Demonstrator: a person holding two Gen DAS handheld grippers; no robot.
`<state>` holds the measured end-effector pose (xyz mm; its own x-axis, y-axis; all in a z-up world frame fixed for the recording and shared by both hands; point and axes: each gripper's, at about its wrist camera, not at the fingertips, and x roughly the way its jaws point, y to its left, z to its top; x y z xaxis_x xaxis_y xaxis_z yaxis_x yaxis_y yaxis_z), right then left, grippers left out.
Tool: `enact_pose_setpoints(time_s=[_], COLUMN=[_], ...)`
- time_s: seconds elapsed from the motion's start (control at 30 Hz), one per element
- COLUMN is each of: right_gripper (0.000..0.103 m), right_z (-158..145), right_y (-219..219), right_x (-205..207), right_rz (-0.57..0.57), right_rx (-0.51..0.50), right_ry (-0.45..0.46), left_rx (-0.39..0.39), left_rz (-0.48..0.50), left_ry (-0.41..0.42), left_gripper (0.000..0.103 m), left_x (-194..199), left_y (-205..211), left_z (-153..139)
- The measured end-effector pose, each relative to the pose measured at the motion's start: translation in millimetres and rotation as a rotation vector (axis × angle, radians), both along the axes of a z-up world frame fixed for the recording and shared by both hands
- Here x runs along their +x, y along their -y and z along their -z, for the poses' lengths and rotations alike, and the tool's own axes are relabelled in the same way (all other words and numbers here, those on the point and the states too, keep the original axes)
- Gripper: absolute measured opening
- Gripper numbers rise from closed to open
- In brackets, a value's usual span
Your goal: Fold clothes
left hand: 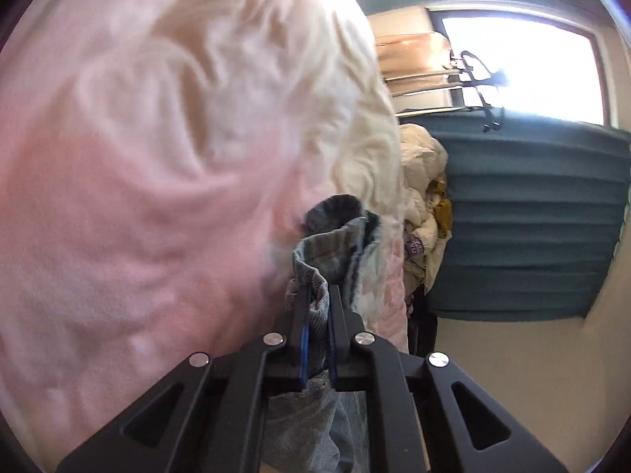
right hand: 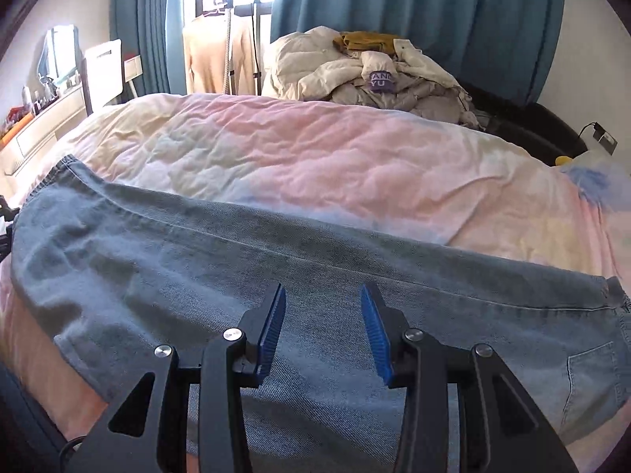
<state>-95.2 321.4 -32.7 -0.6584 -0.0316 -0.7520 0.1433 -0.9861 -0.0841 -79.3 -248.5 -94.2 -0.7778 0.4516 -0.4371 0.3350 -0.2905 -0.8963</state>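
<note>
One fold at most is done: jeans (right hand: 276,295) lie flat on the bed (right hand: 335,157). My left gripper (left hand: 318,295) pinches denim; my right gripper (right hand: 323,331) hangs spread above them, pile (right hand: 366,67) at 12 o'clock untouched.

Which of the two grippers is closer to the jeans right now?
Left. The left gripper is shut on a bunched end of the jeans; the right gripper hovers open above them, gripping nothing.

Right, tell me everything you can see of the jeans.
The jeans are faded blue-grey denim, lying spread flat across the pink bedspread, with a long seam along the leg and a patch pocket at the picture's right end. At the left end the left gripper has its jaws shut on a bunched fold of the denim. The right gripper is above the middle, jaws open, nothing between them.
</note>
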Motion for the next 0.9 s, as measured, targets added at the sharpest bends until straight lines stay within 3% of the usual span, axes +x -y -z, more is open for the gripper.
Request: enact_pose_setpoints(time_s=[0.13,0.23,0.33,0.4,0.47,0.67,0.77,0.83,0.9], right_gripper=[0.040,0.040,0.040,0.040,0.040,0.040,0.040,0.040,0.040], right_z=[-7,-15,-18,-19,-18,-16,-16,-19,-22], right_y=[-7,-13,-15,-15,-14,-12,-14,-15,-18], right_x=[7,12,15,17,19,23,26,30,34], right_rz=[0.008,0.018,0.028,0.029,0.027,0.014,0.015,0.016,0.017], right_rx=[-0.020,-0.043,-0.042,-0.035,-0.033,-0.022,-0.028,-0.039,-0.056], right_ry=[-0.020,-0.044,-0.047,-0.045,-0.040,-0.024,-0.014,-0.015,-0.018], left_rx=[-0.093,-0.134,-0.052,0.007,0.056,-0.058,-0.037,-0.051,-0.107], left_rz=[0.067,0.014,-0.070,-0.103,-0.116,-0.105,-0.114,-0.135,-0.177], left_ry=[-0.219,-0.131,0.152,0.297,0.323,0.351,0.359,0.333,0.290], left_gripper=[0.006,0.006,0.006,0.006,0.006,0.013,0.014,0.015,0.024], left_x=[15,32,54,62,65,70,82,91,99], left_y=[-13,-8,10,17,20,11,11,13,12], left_z=[-50,-42,14,48,58,39,31,18,-1])
